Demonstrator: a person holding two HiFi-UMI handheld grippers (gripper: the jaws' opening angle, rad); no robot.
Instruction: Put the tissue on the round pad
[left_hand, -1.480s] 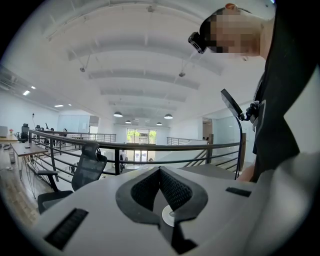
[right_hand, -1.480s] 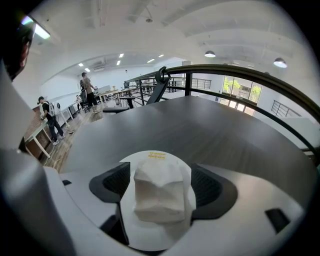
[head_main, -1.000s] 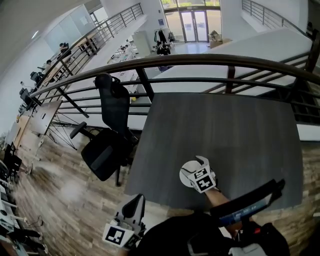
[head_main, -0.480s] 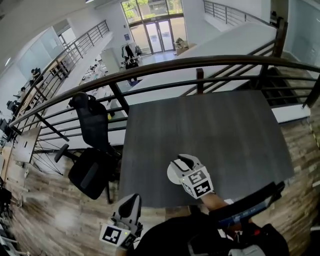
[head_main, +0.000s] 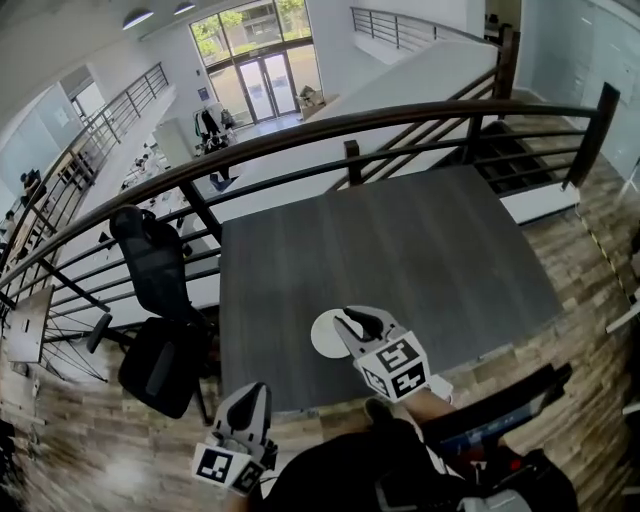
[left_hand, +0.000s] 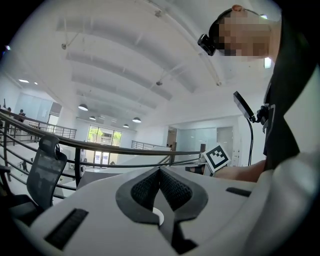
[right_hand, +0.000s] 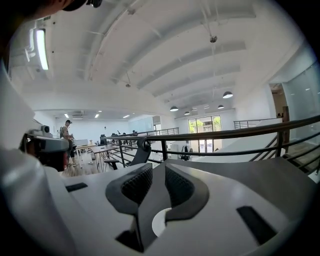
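Right tool over round pad on grey table.

Raised right tool over the round pad; larger in frame now, lower centre. Just narrowed its jaws from wide to a slim gap, nothing between. Uncovered most of the pad, now showing at the tool's left. Nudged left tool leftward along the bottom edge. Swung head view: table turned, chair pushed toward the left edge.

Head view steeply down on table; gripper views level, sharing railing.
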